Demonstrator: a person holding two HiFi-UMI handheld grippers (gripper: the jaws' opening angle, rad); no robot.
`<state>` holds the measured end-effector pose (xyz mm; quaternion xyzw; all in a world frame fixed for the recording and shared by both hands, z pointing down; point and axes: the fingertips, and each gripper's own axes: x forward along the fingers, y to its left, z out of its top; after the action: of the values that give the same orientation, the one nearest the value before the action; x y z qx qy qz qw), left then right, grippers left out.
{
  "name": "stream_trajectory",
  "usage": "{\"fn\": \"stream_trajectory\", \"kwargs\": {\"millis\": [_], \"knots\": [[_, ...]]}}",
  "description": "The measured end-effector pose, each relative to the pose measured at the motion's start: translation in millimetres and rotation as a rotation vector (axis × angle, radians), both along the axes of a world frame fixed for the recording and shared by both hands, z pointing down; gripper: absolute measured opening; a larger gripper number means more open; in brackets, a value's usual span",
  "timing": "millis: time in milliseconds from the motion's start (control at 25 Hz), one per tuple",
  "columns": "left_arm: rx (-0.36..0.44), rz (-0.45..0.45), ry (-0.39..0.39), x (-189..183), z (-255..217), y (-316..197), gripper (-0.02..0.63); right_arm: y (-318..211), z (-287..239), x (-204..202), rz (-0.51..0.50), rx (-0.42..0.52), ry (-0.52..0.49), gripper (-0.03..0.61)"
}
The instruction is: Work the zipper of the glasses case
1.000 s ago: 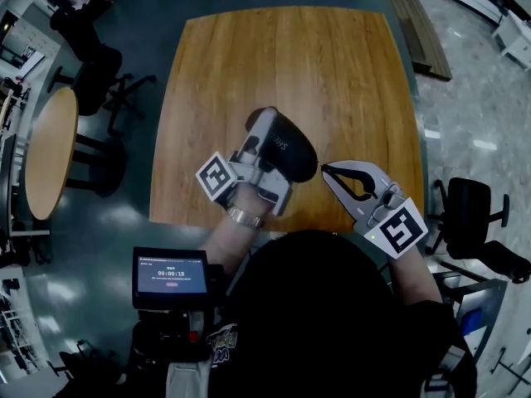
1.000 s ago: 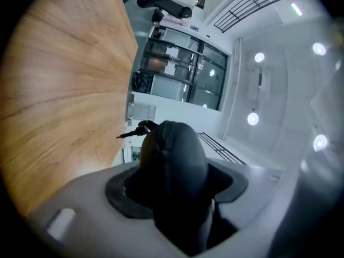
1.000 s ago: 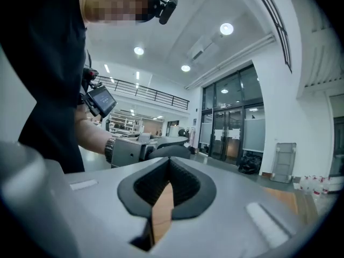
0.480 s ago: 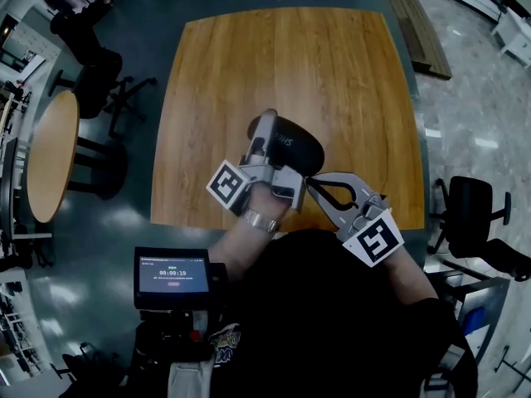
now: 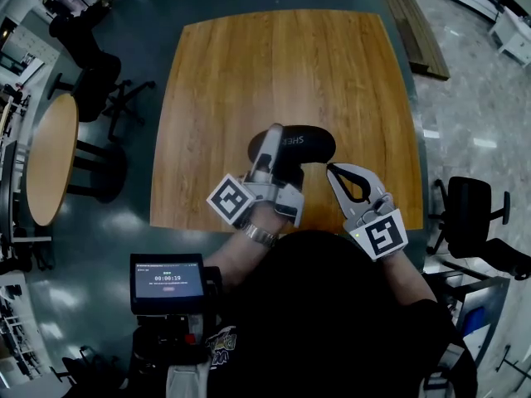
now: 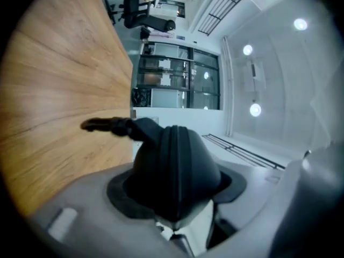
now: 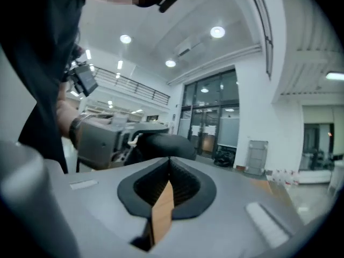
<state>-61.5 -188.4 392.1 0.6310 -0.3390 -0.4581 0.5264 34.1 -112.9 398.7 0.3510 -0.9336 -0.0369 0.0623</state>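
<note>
Glasses case [image 5: 311, 143], black, probably light and stiff-shelled, over table [image 5: 249, 73] near edge, clamped in left gripper [image 5: 278, 149] jaws, which have just closed tighter. Right gripper [image 5: 333, 171] jaws together, empty, just beside. Dark tab [image 6: 102, 125] looks pinchable.

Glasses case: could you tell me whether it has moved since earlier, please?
Yes: the glasses case has turned, now lying nearly parallel to the table's near edge.

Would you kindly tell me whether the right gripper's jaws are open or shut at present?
Shut: in the right gripper view the right gripper has its pads touching at the tips, nothing between them.
</note>
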Motion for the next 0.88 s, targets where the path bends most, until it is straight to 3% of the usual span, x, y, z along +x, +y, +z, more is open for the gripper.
{"fn": "stream_trajectory", "kwargs": {"millis": [80,320,560,760,880], "knots": [[0.021,0.029,-0.026,9,0,7,0.255,-10,-1,13,0.067,-0.005,-0.032,0.005],[0.037,0.004,-0.054,8,3,8,0.25,-13,5,8,0.109,-0.031,-0.048,0.006],[0.03,0.064,-0.046,12,12,8,0.252,-14,3,13,0.072,-0.008,-0.046,0.013],[0.116,0.187,-0.149,24,3,15,0.252,-10,-10,13,-0.016,0.02,-0.039,0.203],[0.163,0.268,-0.18,32,0,21,0.253,-2,-11,3,-0.14,0.086,0.065,0.288]]}}
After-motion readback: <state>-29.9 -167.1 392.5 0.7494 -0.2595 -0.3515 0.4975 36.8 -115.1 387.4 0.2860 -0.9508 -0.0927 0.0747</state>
